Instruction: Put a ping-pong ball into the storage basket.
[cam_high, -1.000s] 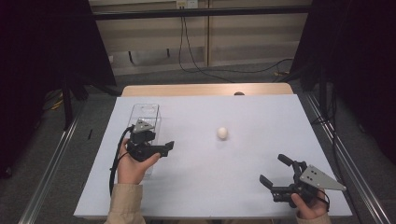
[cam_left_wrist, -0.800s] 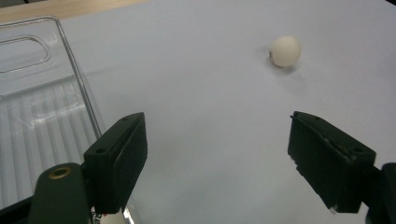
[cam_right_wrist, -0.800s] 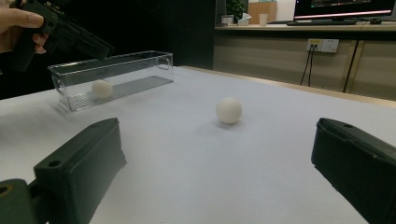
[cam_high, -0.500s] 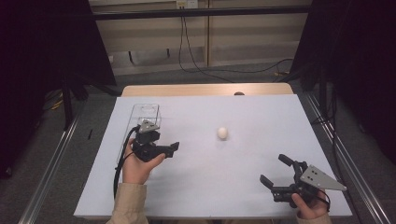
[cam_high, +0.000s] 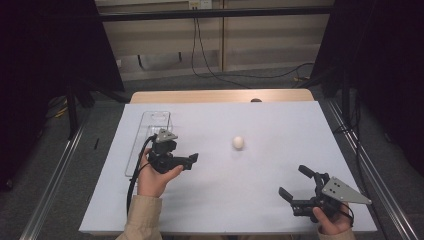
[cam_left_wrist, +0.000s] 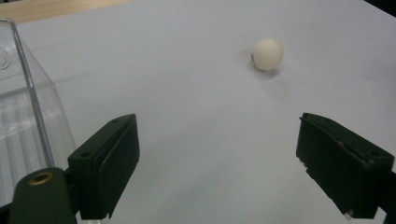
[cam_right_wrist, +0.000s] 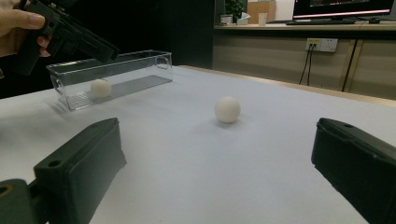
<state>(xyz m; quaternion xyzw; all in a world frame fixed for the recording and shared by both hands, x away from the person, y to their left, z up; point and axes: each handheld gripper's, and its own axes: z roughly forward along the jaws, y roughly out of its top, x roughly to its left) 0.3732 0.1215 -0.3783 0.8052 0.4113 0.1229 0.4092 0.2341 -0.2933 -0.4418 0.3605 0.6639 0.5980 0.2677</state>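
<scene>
- Left gripper: jaws spread, just been opening, nothing between; beside clear tray.
- Right gripper: near right, jaws spread, empty.
- White ball: mid-table, between both grippers, apart.

White ball lies loose mid-table.

White ball, clear box
</scene>
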